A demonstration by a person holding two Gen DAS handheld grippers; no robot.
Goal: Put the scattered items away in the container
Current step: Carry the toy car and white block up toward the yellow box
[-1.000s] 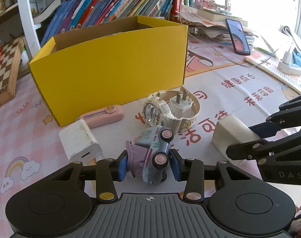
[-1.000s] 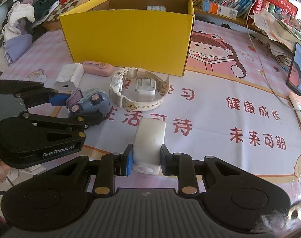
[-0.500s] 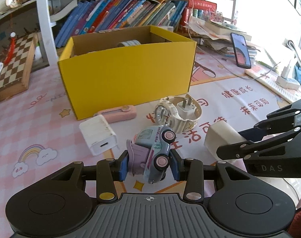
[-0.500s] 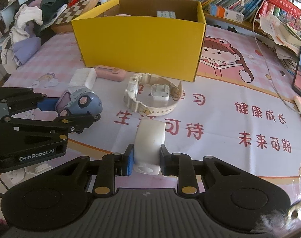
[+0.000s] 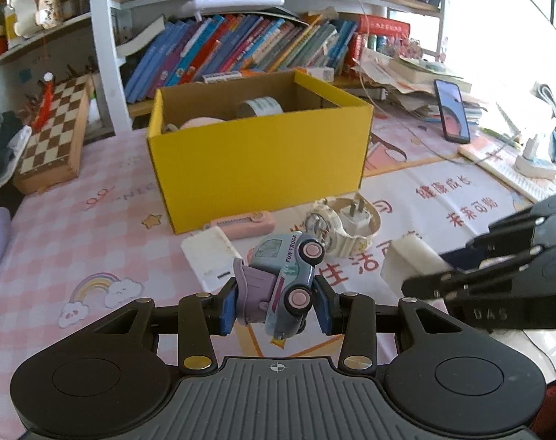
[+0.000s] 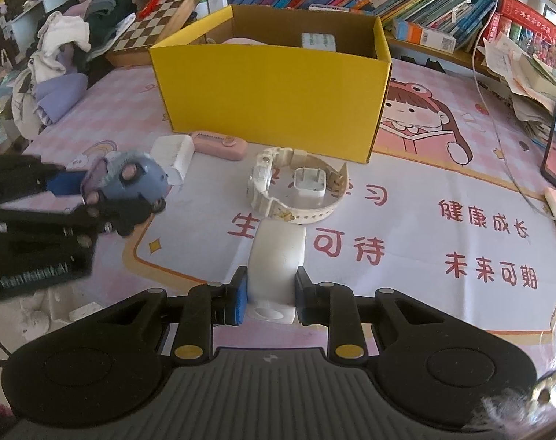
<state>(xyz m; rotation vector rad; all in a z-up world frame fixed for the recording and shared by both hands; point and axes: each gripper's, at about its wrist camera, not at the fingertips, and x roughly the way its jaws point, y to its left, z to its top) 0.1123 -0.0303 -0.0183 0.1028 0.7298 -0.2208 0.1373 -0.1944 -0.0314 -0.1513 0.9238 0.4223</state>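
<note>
Item: toy car point(image 5: 283, 286), pinched in left claw point(image 5: 278, 306), off the mat; yellow box point(image 5: 259, 161) straight ahead & beyond, opening up. Right claw point(image 6: 270, 299) clamps a white block point(image 6: 276, 260), long axis pointing fwd; box also ahead. Left looks nearer the drop.

- Yellow box point(image 5: 259, 161): matt cardboard, yellow outside and raw brown inside.
- Toy truck point(image 5: 281, 286): smooth glossy plastic, blue-grey with pink wheels.
- White block point(image 6: 276, 256): smooth matt plastic with rounded edges.
- Watch point(image 6: 296, 190): cream strap with a soft sheen, probably rubbery plastic.
- Charger plug point(image 6: 310, 183): white plastic with metal prongs.
- Left hand-held gripper point(image 5: 278, 310): matt black plastic, ribbed body, brass-coloured screws, blue pads.
- Tabletop point(image 6: 461, 190): smooth printed mat, slightly shiny.
- Chessboard point(image 5: 54, 128): varnished wood.
</note>
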